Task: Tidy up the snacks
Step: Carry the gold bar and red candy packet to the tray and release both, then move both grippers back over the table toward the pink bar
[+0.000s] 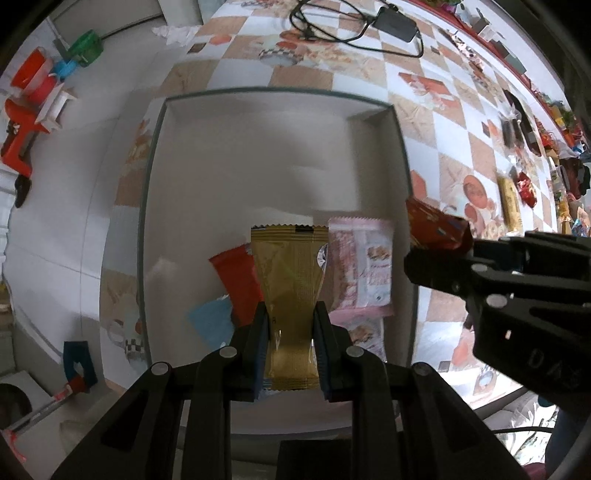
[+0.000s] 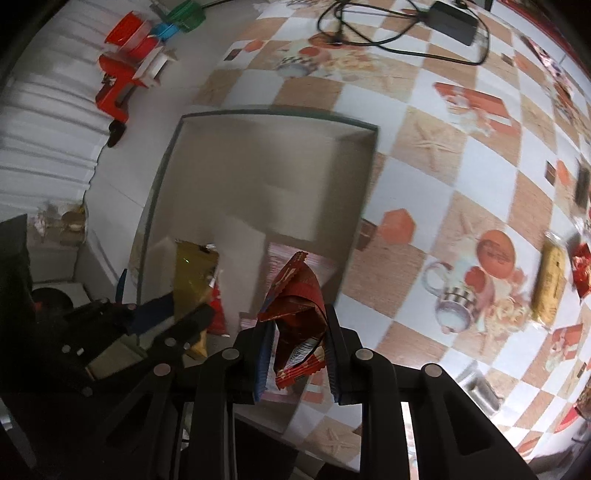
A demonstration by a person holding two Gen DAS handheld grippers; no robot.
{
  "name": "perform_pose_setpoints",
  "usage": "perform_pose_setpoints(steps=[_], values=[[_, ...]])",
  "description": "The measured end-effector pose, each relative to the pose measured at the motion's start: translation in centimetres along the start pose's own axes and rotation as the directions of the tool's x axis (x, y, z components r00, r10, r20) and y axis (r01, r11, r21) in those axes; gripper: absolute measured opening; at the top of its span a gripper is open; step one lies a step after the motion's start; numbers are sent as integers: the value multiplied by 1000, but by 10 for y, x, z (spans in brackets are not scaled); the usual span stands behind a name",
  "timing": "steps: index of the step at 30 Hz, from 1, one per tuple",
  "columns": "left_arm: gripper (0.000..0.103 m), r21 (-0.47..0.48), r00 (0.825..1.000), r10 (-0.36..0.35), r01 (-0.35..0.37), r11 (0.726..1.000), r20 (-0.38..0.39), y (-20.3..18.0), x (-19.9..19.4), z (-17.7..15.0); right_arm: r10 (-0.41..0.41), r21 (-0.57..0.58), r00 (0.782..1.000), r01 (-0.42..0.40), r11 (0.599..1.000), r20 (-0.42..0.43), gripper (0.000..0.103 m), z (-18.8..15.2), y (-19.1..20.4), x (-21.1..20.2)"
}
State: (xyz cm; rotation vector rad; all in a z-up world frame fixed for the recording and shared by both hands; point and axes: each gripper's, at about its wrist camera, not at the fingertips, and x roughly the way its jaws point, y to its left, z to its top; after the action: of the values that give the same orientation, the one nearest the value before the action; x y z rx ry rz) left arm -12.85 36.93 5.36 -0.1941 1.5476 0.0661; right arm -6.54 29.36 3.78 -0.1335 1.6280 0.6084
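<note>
The left gripper (image 1: 290, 325) points almost straight down, its jaws clamped on a gold packet (image 1: 290, 280) that hangs over the near end of a grey box (image 1: 155, 155). Beside it, the right gripper (image 2: 300, 332) is pinched tight on a crumpled red packet (image 2: 297, 291), held over the box's right edge, near its front corner.

Below the gold packet, on the box floor, lie an orange-red packet (image 1: 238, 280) and a pale blue packet (image 1: 212, 321), both partly covered. Just right of them rests a pink packet (image 1: 364, 266) against the right wall. The far half of the box is bare.

The box sits on a checked tablecloth (image 2: 461, 177) printed with mugs and starfish. Out to the right on the cloth lie a long yellow packet (image 2: 550, 280) and a shiny red one (image 2: 581, 267) just beside it. Further right, more snacks are strewn along the table's edge, too small to tell apart.

At the far end a black power brick (image 1: 395, 18) lies with its looped cable (image 1: 325, 26). Off to the left, on a white surface, sit red, blue and green plastic pieces (image 1: 40, 77).
</note>
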Motion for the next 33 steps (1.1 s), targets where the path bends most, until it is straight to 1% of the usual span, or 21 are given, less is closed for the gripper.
perform_pose_setpoints(steps=[13, 16, 17, 18, 19, 20, 21, 23, 25, 26, 27, 28, 29, 31, 33], values=[[25, 4, 1000, -5, 5, 1000, -30, 8, 10, -7, 8, -14, 999, -8, 1000, -52, 27, 9, 15, 25], [27, 2, 999, -6, 6, 1000, -35, 8, 11, -6, 9, -19, 998, -10, 1000, -55, 27, 10, 17, 28], [29, 4, 999, -3, 3, 1000, -38, 7, 11, -6, 15, -18, 998, -16, 1000, -60, 27, 10, 18, 29], [40, 6, 999, 0, 0, 1000, -39, 7, 11, -7, 19, -17, 998, -20, 1000, -63, 27, 11, 18, 30], [55, 6, 999, 5, -4, 1000, -39, 6, 11, -7, 22, -14, 998, -23, 1000, -65, 27, 11, 18, 31], [62, 4, 999, 10, -10, 1000, -35, 5, 10, -8, 24, -12, 998, -25, 1000, -66, 27, 11, 16, 31], [72, 3, 1000, 14, -14, 1000, -27, 6, 9, -10, 28, -10, 997, -29, 1000, -69, 28, 11, 16, 31], [77, 4, 1000, 19, -19, 1000, -14, 4, 5, -10, 25, -14, 997, -26, 1000, -70, 28, 10, 15, 31], [78, 6, 1000, 23, -23, 1000, -14, 2, 4, -10, 18, -12, 998, -19, 1000, -65, 29, 8, 14, 30], [78, 7, 1000, 26, -26, 1000, -16, 2, 4, -10, 18, -8, 998, -18, 1000, -64, 46, 7, 12, 28], [78, 7, 999, 27, -27, 1000, -19, 1, 4, -10, 17, -1, 998, -17, 1000, -60, 72, 5, 9, 27], [78, 8, 999, 27, -27, 1000, -23, 0, 4, -10, 15, 5, 999, -15, 1000, -51, 80, 4, 7, 25], [78, 9, 999, 26, -26, 1000, -24, -1, 4, -10, 13, 14, 999, -13, 1000, -29, 81, 2, 3, 20], [78, 17, 999, 26, -25, 1000, -27, -4, 4, -10, 11, 18, 1000, -11, 1000, -27, 81, -1, -2, 17], [78, 31, 999, 29, -28, 999, -25, -8, 3, -7, -8, 35, 1000, 9, 999, -24, 81, -6, -14, 16]])
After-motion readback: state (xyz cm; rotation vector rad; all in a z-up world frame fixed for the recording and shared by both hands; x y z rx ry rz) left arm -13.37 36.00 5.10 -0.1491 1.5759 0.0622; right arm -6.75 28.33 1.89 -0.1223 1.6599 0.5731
